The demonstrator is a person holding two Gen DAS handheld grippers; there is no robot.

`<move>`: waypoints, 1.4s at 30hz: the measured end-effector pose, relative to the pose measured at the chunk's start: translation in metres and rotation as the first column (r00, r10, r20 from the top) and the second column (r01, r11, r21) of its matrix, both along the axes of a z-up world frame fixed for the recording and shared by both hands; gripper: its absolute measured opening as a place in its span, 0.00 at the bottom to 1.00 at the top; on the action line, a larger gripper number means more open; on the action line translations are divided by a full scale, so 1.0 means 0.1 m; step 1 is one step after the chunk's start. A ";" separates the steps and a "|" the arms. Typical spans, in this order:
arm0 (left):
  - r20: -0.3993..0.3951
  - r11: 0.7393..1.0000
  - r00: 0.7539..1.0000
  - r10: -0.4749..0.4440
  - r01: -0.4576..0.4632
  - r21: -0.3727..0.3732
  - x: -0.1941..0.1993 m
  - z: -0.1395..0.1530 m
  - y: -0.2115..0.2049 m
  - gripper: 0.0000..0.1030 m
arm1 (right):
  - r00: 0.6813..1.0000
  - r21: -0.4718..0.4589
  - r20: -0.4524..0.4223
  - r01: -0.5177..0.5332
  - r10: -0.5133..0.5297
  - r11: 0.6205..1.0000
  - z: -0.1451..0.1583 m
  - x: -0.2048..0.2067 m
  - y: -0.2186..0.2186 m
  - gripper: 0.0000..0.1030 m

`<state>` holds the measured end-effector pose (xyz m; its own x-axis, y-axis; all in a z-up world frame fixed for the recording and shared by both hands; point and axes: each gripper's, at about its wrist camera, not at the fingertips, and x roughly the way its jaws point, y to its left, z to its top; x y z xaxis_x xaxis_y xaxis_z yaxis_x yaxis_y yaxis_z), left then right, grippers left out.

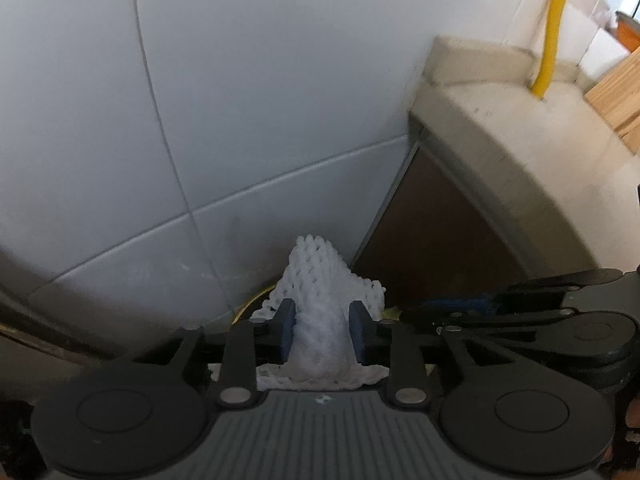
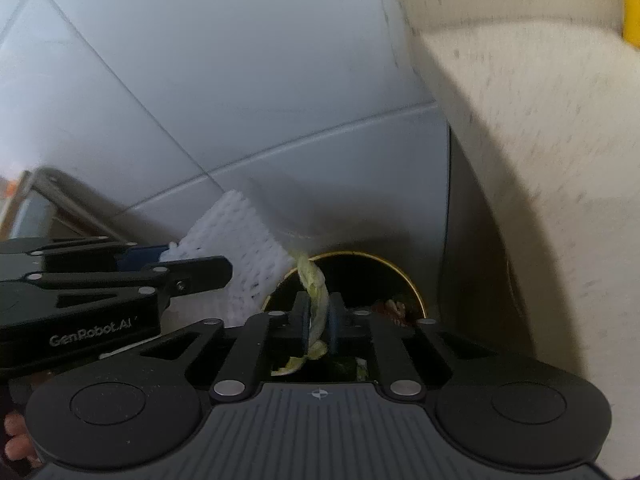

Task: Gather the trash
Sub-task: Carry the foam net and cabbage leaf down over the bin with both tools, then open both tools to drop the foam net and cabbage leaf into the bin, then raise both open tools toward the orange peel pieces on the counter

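Only the right wrist view shows the dark bin (image 2: 360, 280) beyond the right tool (image 2: 319, 322) pinching a vegetable scrap (image 2: 316, 292), while the left tool (image 1: 322, 330) clasps white foam netting (image 1: 320, 300).

- A grey tiled wall (image 1: 240, 100) closes off the far side and the left; nothing can pass beyond it.
- To the right a pale stone bench (image 1: 500, 132) juts out with a rounded edge, its brown cabinet front (image 1: 440, 240) dropping below.
- A yellow pipe (image 1: 554, 28) rises from the bench at the far right.
- Wall and cabinet meet in a narrow corner, where a round yellow-rimmed bin (image 2: 360, 258) sits with its mouth open and dark.
- The left gripper (image 2: 172, 254) with its white foam net (image 2: 248, 248) crowds the bin's left rim.
- The right gripper (image 2: 318, 318) with its leaf scrap (image 2: 314, 280) hangs over the near side of the opening.
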<state>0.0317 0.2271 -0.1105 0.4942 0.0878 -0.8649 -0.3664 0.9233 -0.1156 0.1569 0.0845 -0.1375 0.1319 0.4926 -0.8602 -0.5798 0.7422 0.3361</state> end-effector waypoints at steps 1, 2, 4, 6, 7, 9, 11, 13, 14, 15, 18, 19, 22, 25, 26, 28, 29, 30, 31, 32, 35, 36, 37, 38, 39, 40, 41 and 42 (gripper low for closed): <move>-0.008 1.000 1.000 0.000 0.000 -0.007 0.01 -0.02 0.01 0.26 | 1.000 -0.007 -0.008 0.001 -0.001 1.000 -0.05 0.01 0.02 0.24; -0.012 1.000 1.000 0.000 0.000 -0.010 0.01 -0.04 0.02 0.27 | 1.000 -0.013 -0.009 0.008 -0.008 1.000 -0.09 0.02 0.04 0.29; -0.007 1.000 1.000 -0.002 0.002 -0.006 0.04 -0.04 0.01 0.29 | 1.000 -0.014 -0.016 0.021 -0.022 1.000 -0.15 0.06 0.06 0.40; 0.001 1.000 1.000 -0.004 0.004 -0.002 0.04 -0.03 0.02 0.34 | 0.999 -0.011 -0.021 0.034 -0.034 0.999 -0.17 0.10 0.05 0.44; 0.006 1.000 1.000 -0.003 0.003 0.001 0.04 -0.02 0.01 0.34 | 0.999 -0.012 -0.021 0.034 -0.035 0.999 -0.16 0.11 0.03 0.44; 0.012 1.000 1.000 -0.004 0.004 0.003 0.03 0.01 0.02 0.35 | 0.999 -0.009 -0.014 0.042 -0.042 0.999 -0.12 0.09 0.01 0.44; 0.018 1.000 1.000 -0.003 0.003 0.008 0.03 0.05 0.02 0.35 | 0.999 -0.003 0.002 0.043 -0.043 0.999 -0.05 0.02 -0.10 0.44; 0.037 1.000 0.999 -0.005 0.004 0.022 0.01 0.14 -0.01 0.35 | 0.999 0.007 0.016 0.045 -0.045 0.999 0.05 0.01 -0.16 0.46; 0.047 1.000 0.999 -0.009 0.008 0.030 -0.02 0.20 -0.02 0.36 | 0.999 0.012 0.028 0.045 -0.045 0.999 0.10 0.01 -0.20 0.46; 0.059 0.999 0.998 -0.016 0.013 0.039 -0.02 0.26 -0.05 0.36 | 0.998 0.018 0.044 0.047 -0.047 0.999 0.17 0.02 -0.23 0.49; 0.098 0.996 0.994 -0.042 0.034 0.084 0.00 0.49 -0.15 0.37 | 0.993 0.047 0.106 0.049 -0.054 0.998 0.42 0.01 -0.30 0.52; 0.114 0.994 0.992 -0.053 0.041 0.100 0.01 0.57 -0.18 0.39 | 0.991 0.056 0.125 0.049 -0.055 0.997 0.51 0.01 -0.32 0.54; 0.168 0.989 0.982 -0.080 0.058 0.136 0.06 0.82 -0.28 0.42 | 0.980 0.086 0.185 0.058 -0.073 0.995 0.81 0.06 -0.43 0.56; 0.208 0.983 0.971 -0.120 0.087 0.163 0.13 1.02 -0.41 0.45 | 0.968 0.121 0.229 0.081 -0.107 0.989 1.06 0.10 -0.59 0.60; 0.219 0.980 0.966 -0.136 0.098 0.175 0.17 1.08 -0.46 0.45 | 0.961 0.130 0.249 0.089 -0.120 0.987 1.14 0.11 -0.65 0.60; 0.237 0.974 0.956 -0.171 0.128 0.188 0.25 1.16 -0.56 0.47 | 0.947 0.141 0.286 0.107 -0.144 0.984 1.27 0.13 -0.78 0.62; 0.245 0.971 0.951 -0.189 0.144 0.190 0.30 1.19 -0.62 0.47 | 0.940 0.148 0.299 0.123 -0.163 0.981 1.35 0.14 -0.87 0.64; 0.253 0.968 0.945 -0.208 0.163 0.188 0.35 1.22 -0.68 0.47 | 0.934 0.154 0.309 0.137 -0.179 0.979 1.40 0.15 -0.95 0.64; 0.258 0.966 0.939 -0.227 0.183 0.184 0.42 1.23 -0.75 0.49 | 0.926 0.157 0.324 0.152 -0.197 0.976 1.45 0.17 -1.06 0.64; 0.263 0.962 0.932 -0.250 0.208 0.179 0.48 1.23 -0.83 0.49 | 0.916 0.157 0.341 0.169 -0.214 0.973 1.50 0.17 -1.16 0.65; 0.274 0.944 0.907 -0.321 0.283 0.171 0.73 1.19 -1.14 0.51 | 0.869 0.151 0.394 0.259 -0.299 0.954 1.59 0.16 -1.59 0.71; 0.275 0.938 0.899 -0.341 0.305 0.166 0.81 1.17 -1.23 0.51 | 0.849 0.147 0.407 0.303 -0.336 0.942 1.62 0.18 -1.78 0.72; 0.277 0.933 0.892 -0.357 0.325 0.158 0.88 1.17 -1.30 0.51 | 0.832 0.137 0.416 0.342 -0.367 0.930 1.63 0.20 -1.95 0.72; 0.281 0.926 0.883 -0.376 0.347 0.149 0.95 1.18 -1.37 0.51 | 0.812 0.124 0.426 0.385 -0.399 0.915 1.63 0.22 -2.15 0.72; 0.283 0.921 0.876 -0.390 0.364 0.140 1.01 1.19 -1.43 0.51 | 0.790 0.111 0.433 0.431 -0.434 0.895 1.64 0.24 -2.34 0.72; 0.282 0.913 0.868 -0.408 0.386 0.130 1.09 1.20 -1.50 0.51 | 0.769 0.105 0.435 0.474 -0.469 0.874 1.64 0.26 -2.55 0.72; 0.283 0.906 0.860 -0.424 0.405 0.124 1.15 1.20 -1.58 0.51 | 0.750 0.103 0.439 0.505 -0.495 0.857 1.65 0.26 -2.72 0.72; 0.286 0.895 0.848 -0.446 0.430 0.120 1.22 1.22 -1.68 0.51 | 0.729 0.102 0.447 0.534 -0.519 0.839 1.67 0.26 -2.90 0.72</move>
<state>0.1536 0.0588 0.0111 0.7248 -0.1602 -0.6701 0.1219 0.9871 -0.1042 0.1825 -0.2052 0.0296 0.7275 0.2037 -0.6552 -0.1699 0.9787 0.1155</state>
